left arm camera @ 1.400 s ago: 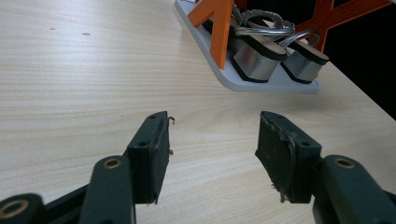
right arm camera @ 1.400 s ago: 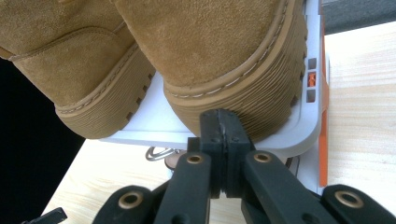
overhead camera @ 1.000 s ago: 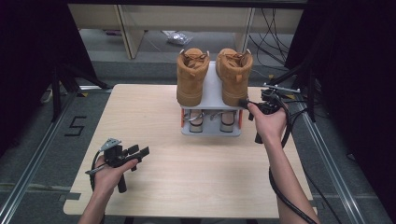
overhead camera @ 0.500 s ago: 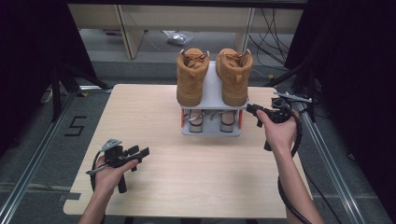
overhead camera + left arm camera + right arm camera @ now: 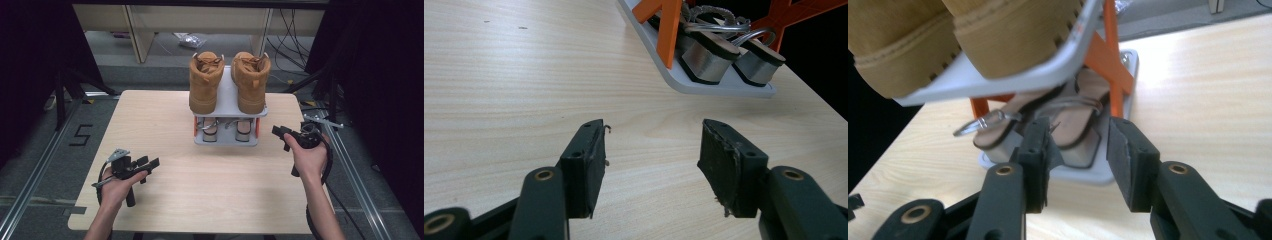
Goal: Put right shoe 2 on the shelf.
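The right gripper [image 5: 281, 134] hovers just right of the shoe rack [image 5: 227, 102], jaws apart and empty, aimed at the sandals [image 5: 1068, 125] on its lower shelf; tan boots [image 5: 206, 82] sit on top. The left gripper [image 5: 150, 163], jaws apart, rests near-left on the table [image 5: 150, 115]

We see the boots [image 5: 227, 82] side by side on the rack's [image 5: 228, 102] top shelf, sandals [image 5: 226, 129] on the shelf below, at the table's [image 5: 210, 190] far edge.

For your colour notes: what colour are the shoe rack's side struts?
Orange struts, clearest in the left gripper view.
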Demonstrator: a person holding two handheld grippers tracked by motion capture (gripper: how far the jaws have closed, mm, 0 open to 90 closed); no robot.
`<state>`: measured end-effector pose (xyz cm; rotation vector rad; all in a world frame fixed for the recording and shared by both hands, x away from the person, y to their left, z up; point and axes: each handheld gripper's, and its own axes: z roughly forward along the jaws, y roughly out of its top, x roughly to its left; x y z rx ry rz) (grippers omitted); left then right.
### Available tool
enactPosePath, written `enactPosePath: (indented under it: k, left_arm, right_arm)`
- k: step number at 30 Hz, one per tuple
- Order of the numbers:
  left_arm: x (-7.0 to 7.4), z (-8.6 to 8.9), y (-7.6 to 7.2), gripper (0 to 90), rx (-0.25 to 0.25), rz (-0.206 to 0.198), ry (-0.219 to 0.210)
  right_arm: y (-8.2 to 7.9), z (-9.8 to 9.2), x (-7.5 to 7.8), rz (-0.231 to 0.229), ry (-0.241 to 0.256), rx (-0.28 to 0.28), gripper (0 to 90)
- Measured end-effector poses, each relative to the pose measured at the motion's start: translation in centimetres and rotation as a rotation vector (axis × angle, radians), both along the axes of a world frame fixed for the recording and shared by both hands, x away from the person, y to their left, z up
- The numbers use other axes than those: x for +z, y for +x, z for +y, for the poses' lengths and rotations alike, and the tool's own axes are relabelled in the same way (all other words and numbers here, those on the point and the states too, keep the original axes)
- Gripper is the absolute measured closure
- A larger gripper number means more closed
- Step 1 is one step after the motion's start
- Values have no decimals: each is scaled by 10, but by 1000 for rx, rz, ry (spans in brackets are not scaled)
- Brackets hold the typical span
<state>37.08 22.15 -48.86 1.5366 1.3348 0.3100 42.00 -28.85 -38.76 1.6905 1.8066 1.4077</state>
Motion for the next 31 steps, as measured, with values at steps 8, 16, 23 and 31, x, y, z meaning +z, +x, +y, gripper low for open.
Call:
enactPosePath:
  k: [8, 16, 23, 31]
  left_arm:
    - [-1, -1, 0, 433, 0, 1, 8]
    - [0, 0, 0, 434, 9, 1, 2]
    - [0, 0, 0, 433, 4, -3, 2]
    - [1, 0, 0, 433, 4, -4, -1]
  right_arm:
    - [-16, -10, -23, 6, -1, 1, 602]
    - [-32, -11, -45, 35, 36, -23, 591]
    - [-36, -10, -51, 23, 44, -23, 581]
    - [-43, -6, -53, 17, 73, -10, 563]
